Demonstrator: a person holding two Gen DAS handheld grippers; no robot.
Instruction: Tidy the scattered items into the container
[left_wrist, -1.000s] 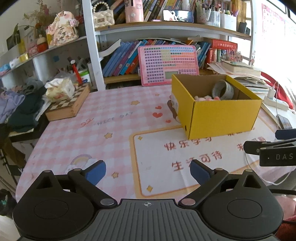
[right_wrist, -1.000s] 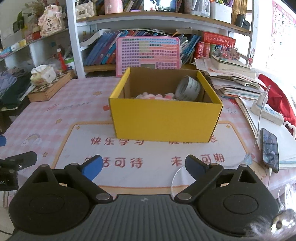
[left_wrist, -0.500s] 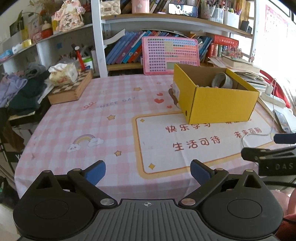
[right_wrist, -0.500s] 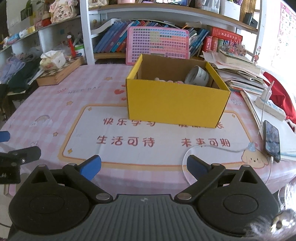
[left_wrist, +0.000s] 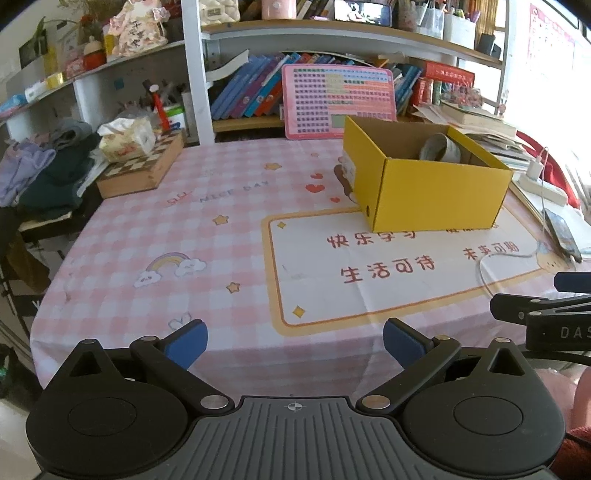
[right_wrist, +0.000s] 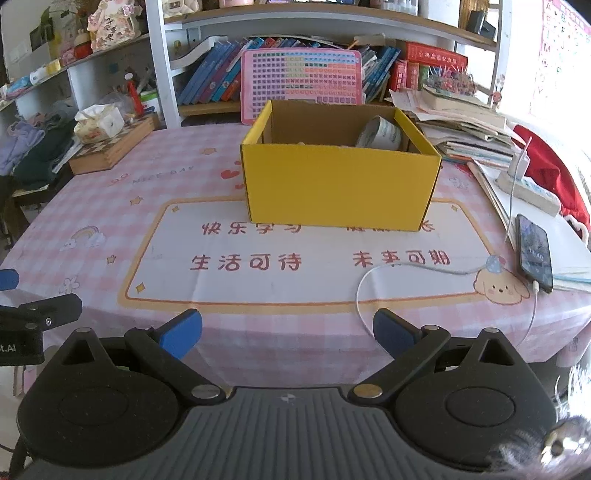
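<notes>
**Both tongs hanging off the near edge, box sits mid-tabletop**

Going left to right: far left there's a heap of clothes (left_wrist: 44, 173), then a wooden chessboard box (left_wrist: 142, 170) with a tissue pack (left_wrist: 127, 138) on top of it, sitting on the back-left corner of the tabletop (left_wrist: 147, 240). Behind that is a white bookshelf (left_wrist: 194, 70) stuffed with books, and a pink chart board (left_wrist: 338, 101) leaning against it.

The left tongs (left_wrist: 293, 339) are spread wide with nothing between the blue pads, hovering just off the near edge of the pink checked cloth. Nothing lies between them and the yellow cardboard box (left_wrist: 436, 195), which is ahead and off to their right, well apart, on the printed white panel of the cloth. A roll of tape (left_wrist: 441, 147) is inside the box, leaning against the back right wall. What else is in there I can't tell from this angle.

The right tongs (right_wrist: 286, 332) are likewise released and empty, with the box pretty much straight ahead, also well apart. A white charging cable (right_wrist: 406, 269) loops across the cloth between those tongs and the box's right side, running to a phone (right_wrist: 533, 253) lying on papers at the right edge. Further right: a power strip (right_wrist: 528, 188), a messy stack of books and papers (right_wrist: 461, 129), and something red (right_wrist: 550, 173).
</notes>
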